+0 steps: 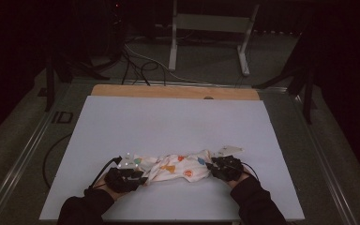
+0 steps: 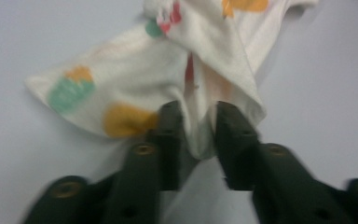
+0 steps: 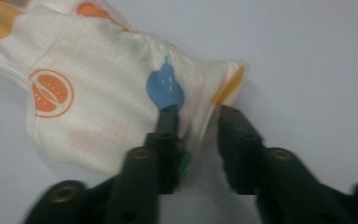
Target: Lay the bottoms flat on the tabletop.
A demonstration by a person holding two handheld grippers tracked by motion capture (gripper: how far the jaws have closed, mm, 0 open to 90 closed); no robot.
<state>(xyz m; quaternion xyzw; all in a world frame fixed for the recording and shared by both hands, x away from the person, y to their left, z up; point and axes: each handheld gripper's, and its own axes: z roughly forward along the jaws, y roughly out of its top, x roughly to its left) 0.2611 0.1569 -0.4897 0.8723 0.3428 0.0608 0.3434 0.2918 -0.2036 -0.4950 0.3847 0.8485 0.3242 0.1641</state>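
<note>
Claws (image 1: 143, 177) astride crumpled fruit-print cloth (image 1: 178, 168)

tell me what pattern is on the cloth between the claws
Cream cloth printed with small coloured shapes: orange, yellow, green, blue. Shows best in the right gripper view.

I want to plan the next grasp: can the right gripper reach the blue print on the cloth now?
Probably yes: the right gripper is already at the printed cloth, one fingertip touching the blue print.

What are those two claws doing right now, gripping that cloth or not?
Left gripper: jaws parted, an edge of the cloth between them, not pinched.
Right gripper: jaws parted, the cloth's other end between them, not pinched.
</note>
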